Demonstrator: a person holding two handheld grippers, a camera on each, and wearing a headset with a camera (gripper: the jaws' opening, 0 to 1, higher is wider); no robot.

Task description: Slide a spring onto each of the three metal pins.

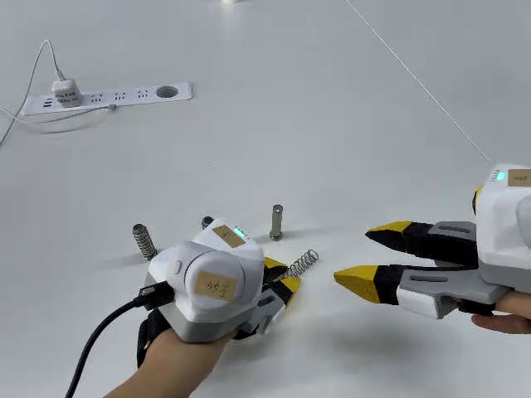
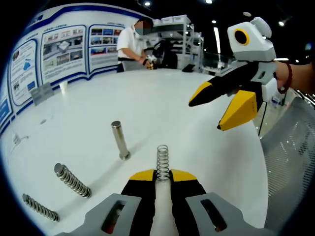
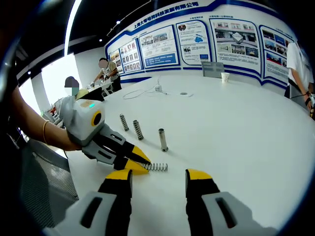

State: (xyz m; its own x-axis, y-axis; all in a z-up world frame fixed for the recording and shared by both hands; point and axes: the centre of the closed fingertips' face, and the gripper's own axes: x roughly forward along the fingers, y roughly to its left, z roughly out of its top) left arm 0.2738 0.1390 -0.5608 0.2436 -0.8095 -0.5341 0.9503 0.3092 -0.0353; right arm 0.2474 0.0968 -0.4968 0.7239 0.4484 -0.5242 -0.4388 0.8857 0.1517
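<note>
Your left gripper (image 2: 162,177) pinches the spring (image 2: 163,158) by one end; right gripper (image 3: 157,177) gapes, empty. Light, bendy: likely steadier held nearer mid-length.

The table (image 1: 332,124) is big, white and smooth. A thin line (image 1: 419,87) runs across it at the far right. A power strip (image 1: 108,98) lies far off on the left, with a plug (image 1: 65,89) and a cord (image 1: 33,70). A bare pin (image 1: 276,222) stands up straight. Off to its left, a second pin (image 1: 139,228) leans a bit, with a spring (image 1: 147,246) around it. A third pin (image 1: 207,222) stands between them, partly hidden.
</note>
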